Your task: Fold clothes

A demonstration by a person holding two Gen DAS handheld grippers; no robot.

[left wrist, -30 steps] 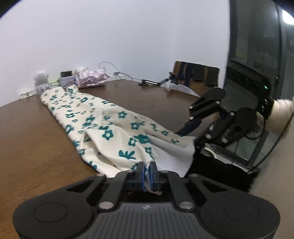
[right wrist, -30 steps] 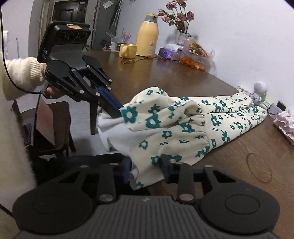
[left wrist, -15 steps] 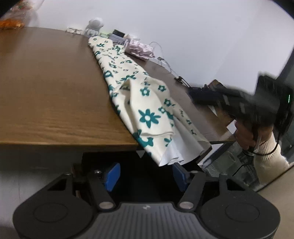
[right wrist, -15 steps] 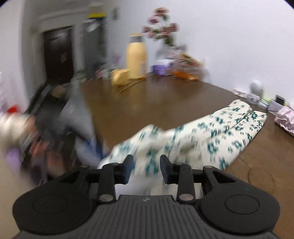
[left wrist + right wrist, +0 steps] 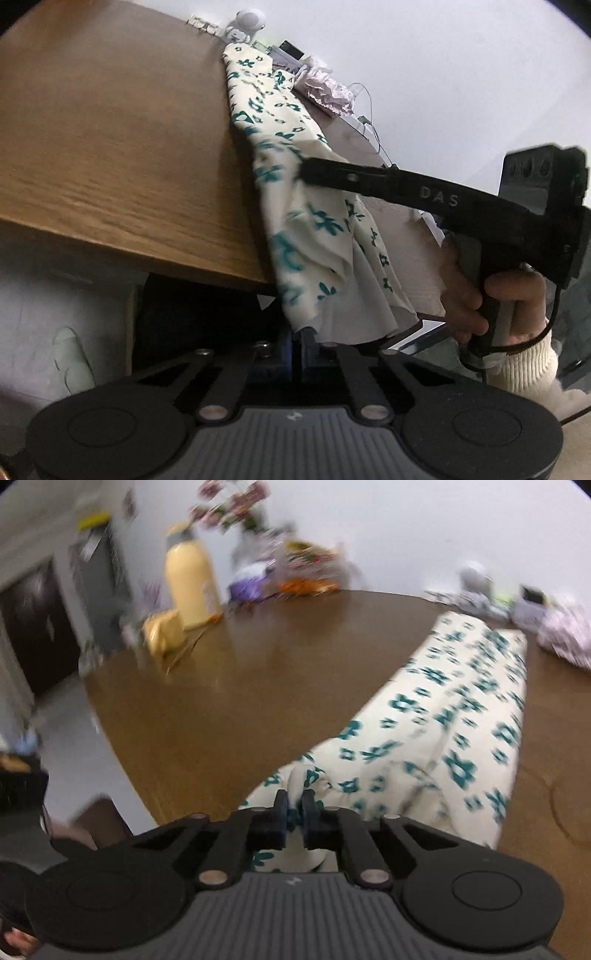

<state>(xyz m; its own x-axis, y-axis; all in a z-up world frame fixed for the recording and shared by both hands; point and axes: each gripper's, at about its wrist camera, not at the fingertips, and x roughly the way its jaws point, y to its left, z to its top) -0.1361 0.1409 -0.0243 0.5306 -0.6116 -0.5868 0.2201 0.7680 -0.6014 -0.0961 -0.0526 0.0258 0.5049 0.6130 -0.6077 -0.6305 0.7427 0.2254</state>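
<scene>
Here your left gripper has just closed its jaws on the bottom hem of the floral garment, which hangs off the table edge toward 6 o'clock. Your right gripper has likewise just pinched shut on a fold of the same cloth; the pads hide how much is caught. In the left view its black fingers cross the garment at 2 o'clock, tips lost in blur. Beyond, the fabric stretches toward 1 o'clock. The yellow bottle and flowers at 11 o'clock are smeared.
</scene>
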